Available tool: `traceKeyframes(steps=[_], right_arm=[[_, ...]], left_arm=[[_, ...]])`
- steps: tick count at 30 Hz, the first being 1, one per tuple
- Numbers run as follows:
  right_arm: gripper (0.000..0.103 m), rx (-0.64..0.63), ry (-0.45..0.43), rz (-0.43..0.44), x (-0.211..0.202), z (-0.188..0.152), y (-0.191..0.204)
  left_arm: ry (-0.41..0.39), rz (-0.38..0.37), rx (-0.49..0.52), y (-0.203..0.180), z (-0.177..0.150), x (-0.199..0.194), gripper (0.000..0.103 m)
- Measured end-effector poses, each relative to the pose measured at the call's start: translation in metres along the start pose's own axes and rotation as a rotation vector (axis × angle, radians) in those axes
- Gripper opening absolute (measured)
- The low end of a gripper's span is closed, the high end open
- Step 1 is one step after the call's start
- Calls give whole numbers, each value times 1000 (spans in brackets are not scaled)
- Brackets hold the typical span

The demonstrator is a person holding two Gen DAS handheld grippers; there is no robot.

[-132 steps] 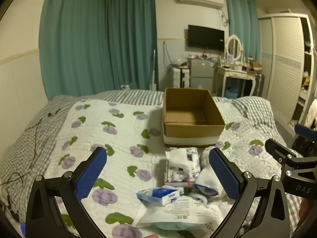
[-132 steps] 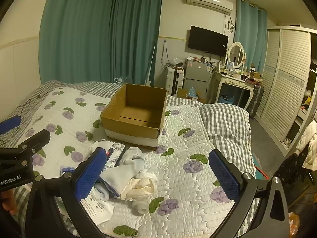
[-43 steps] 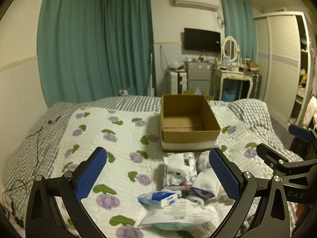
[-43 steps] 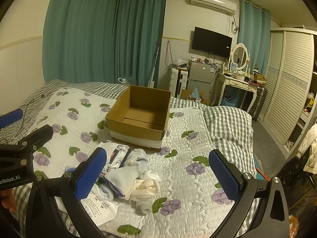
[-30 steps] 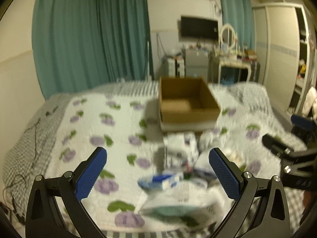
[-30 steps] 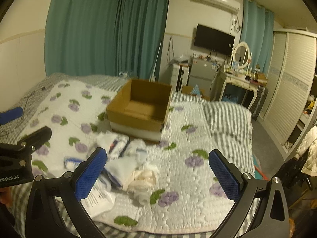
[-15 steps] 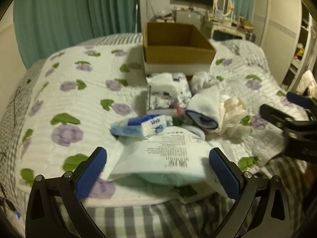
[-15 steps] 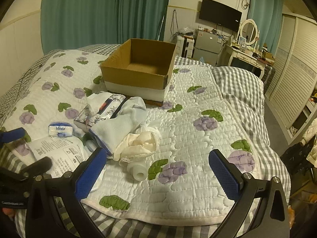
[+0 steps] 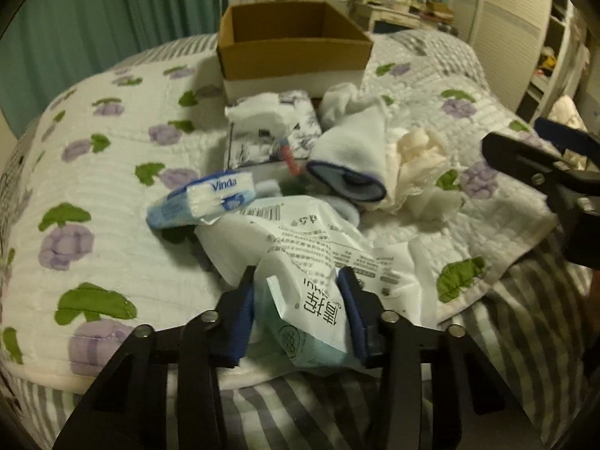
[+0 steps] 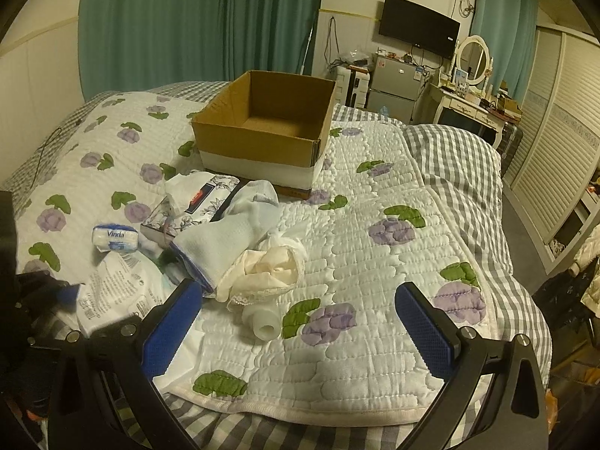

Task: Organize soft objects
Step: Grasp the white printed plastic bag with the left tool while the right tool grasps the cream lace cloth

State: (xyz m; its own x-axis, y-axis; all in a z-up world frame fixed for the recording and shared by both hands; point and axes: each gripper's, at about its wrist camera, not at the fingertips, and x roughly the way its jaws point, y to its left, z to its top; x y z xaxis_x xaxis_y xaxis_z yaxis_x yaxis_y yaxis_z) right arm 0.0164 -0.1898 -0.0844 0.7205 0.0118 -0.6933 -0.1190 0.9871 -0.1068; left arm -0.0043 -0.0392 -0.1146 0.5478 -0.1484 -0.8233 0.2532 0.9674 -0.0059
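Note:
My left gripper (image 9: 300, 292) is shut on the near end of a white printed soft pack (image 9: 318, 255) at the bed's front edge; the pack also shows in the right wrist view (image 10: 120, 285). Behind it lie a blue Vinda tissue pack (image 9: 202, 198), a floral tissue box (image 9: 270, 138), a white sock (image 9: 356, 157) and a cream cloth (image 9: 420, 165). An open cardboard box (image 9: 292, 48) stands farther back. My right gripper (image 10: 296, 315) is open and empty, low over the quilt just in front of the cream cloth (image 10: 270, 266) and a small white roll (image 10: 262, 322).
The flowered quilt (image 10: 375, 262) covers the bed, with grey checked bedding (image 10: 457, 157) to the right. Curtains, a TV, a dressing table and a wardrobe stand beyond the bed. The right gripper shows in the left wrist view (image 9: 555, 172) at the right.
Both grippers dropped from a high view down to the pile. My left gripper went from wide open to shut on the white pack. The right gripper stayed open.

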Motion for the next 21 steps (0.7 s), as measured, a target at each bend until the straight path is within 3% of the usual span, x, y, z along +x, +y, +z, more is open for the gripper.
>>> traceKeyframes(steps=[2, 7, 12, 18, 21], right_arm=[[103, 0, -3, 0, -1, 1, 0], [103, -1, 4, 21, 1, 4, 1], [103, -20, 14, 44, 13, 13, 9], [76, -19, 132, 76, 55, 18, 10], [57, -17, 170, 85, 71, 19, 10]], left_arm=[[-28, 10, 12, -1, 5, -5, 29], [-135, 79, 37, 5, 19, -43, 29], [-188, 156, 24, 27, 37, -59, 29], [-180, 201, -24, 59, 51, -47, 29], [-174, 199, -35, 66, 54, -42, 29]])
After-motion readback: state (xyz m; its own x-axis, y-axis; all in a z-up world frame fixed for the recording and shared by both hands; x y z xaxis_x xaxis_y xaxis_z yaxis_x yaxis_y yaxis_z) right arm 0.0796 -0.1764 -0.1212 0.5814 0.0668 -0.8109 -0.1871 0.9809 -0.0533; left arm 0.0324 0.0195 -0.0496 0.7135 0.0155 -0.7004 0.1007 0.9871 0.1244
